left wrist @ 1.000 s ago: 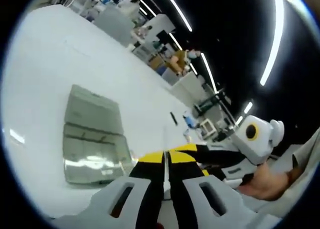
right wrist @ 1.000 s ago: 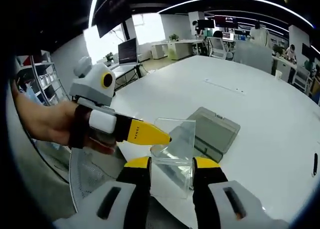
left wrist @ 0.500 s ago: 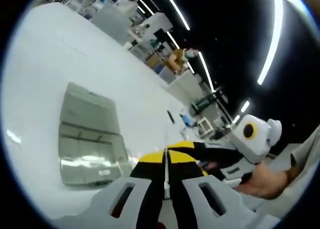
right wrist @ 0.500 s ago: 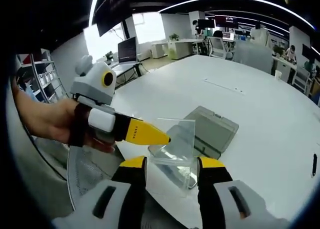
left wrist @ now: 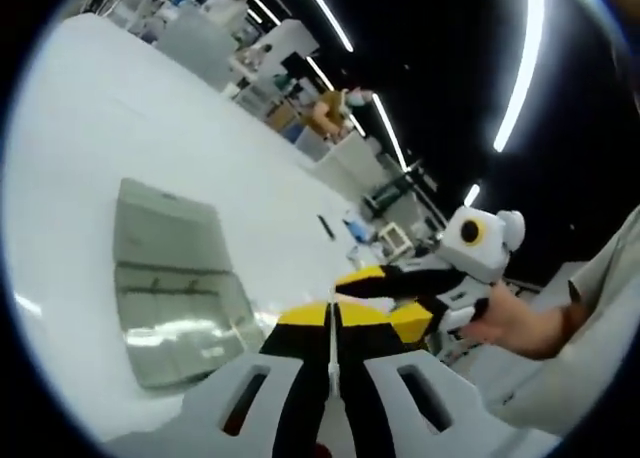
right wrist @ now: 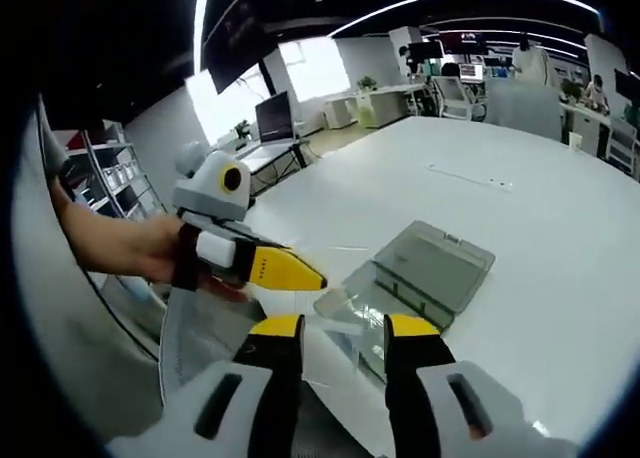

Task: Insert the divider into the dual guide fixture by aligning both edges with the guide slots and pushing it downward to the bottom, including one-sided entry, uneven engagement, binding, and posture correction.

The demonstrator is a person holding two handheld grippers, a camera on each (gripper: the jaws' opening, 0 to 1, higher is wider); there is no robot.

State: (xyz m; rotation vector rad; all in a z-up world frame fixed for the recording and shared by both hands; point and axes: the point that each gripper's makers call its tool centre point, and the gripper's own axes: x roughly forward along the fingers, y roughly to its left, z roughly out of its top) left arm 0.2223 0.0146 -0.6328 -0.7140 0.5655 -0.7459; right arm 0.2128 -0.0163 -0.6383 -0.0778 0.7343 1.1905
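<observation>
While level, left claw (right wrist: pixel 300 275) on divider (right wrist: pixel 345 303)

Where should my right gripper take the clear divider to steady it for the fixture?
Take the clear divider by its free near edge, coming from your own side with one jaw on each flat face. The left gripper already pinches the far-left edge, and the thin sheet offers only its faces; the gray fixture lies beyond.

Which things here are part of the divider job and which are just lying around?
For the job:
- clear divider
- grey guide fixture on the white table
- left gripper, shut on the divider
- right gripper, jaws apart

Lying about:
- small dark object on the table
- laptop on a far desk
</observation>
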